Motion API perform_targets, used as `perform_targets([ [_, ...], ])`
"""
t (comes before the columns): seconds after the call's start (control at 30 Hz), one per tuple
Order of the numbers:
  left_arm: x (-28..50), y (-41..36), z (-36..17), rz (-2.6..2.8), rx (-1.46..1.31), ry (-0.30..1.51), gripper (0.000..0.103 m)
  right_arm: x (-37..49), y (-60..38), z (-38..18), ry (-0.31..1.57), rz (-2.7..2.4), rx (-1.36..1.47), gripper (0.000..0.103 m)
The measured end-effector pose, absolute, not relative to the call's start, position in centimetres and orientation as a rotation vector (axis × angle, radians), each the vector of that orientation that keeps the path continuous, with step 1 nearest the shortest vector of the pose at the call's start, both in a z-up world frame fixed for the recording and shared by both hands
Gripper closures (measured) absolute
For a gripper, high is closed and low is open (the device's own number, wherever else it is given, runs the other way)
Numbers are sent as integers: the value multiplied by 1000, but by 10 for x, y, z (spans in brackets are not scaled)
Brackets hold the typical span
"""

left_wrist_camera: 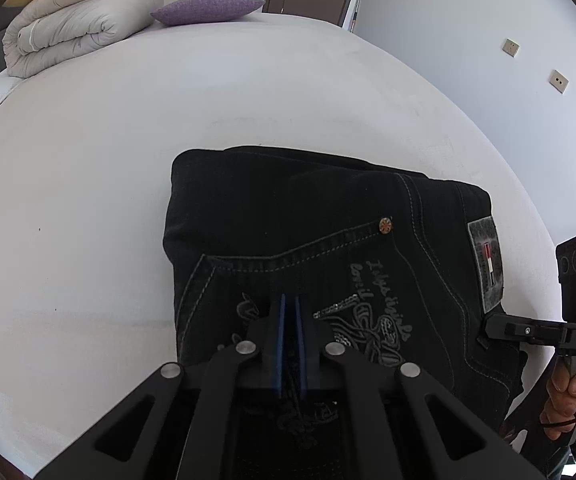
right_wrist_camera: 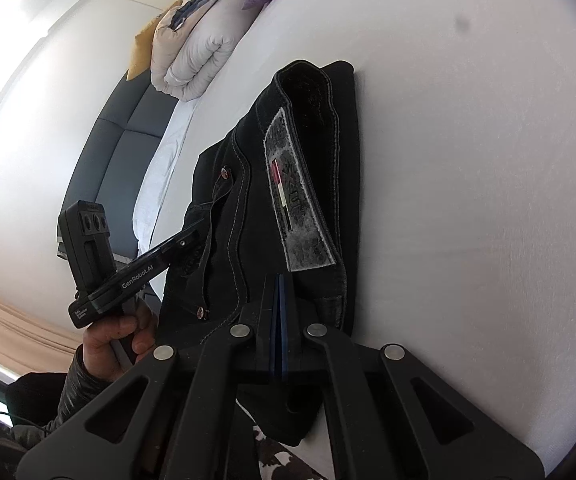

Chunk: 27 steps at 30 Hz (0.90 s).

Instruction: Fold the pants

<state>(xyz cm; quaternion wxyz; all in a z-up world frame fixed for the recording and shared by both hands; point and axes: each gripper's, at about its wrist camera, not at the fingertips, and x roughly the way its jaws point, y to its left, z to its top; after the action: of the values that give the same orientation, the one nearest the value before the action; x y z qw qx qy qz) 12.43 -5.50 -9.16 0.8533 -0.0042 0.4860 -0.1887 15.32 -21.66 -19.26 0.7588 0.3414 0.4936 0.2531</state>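
Observation:
Black jeans lie folded into a thick rectangle on the white bed, back pocket embroidery and grey waistband patch facing up. My left gripper hovers over the pocket area, its blue pads nearly together with nothing between them. My right gripper is at the waistband edge by the patch, pads together; whether cloth is pinched I cannot tell. The right gripper also shows at the right edge of the left wrist view, touching the waistband. The left gripper shows in the right wrist view against the jeans.
A rolled beige duvet and a purple pillow lie at the bed's far end. A white wall with two sockets stands to the right. A dark padded headboard shows in the right wrist view.

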Motion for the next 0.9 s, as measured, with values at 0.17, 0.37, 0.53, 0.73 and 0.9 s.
perform_targets([
  [0.17, 106, -53, -88, -373, 23, 997, 98, 145, -224, -196, 1051, 544, 754, 103],
  [0.37, 88, -53, -89, -360, 42, 980, 98, 129, -236, -197, 1022, 543, 781, 103],
  [0.53, 72, -50, -84, -360, 34, 965, 98, 109, -249, -178, 989, 518, 756, 99],
  [0.73, 53, -22, -47, -317, -9, 881, 16, 121, -269, -152, 944, 440, 718, 39],
  [0.9, 89, 10, -52, -309, -90, 905, 13, 158, -262, -156, 976, 455, 733, 26],
])
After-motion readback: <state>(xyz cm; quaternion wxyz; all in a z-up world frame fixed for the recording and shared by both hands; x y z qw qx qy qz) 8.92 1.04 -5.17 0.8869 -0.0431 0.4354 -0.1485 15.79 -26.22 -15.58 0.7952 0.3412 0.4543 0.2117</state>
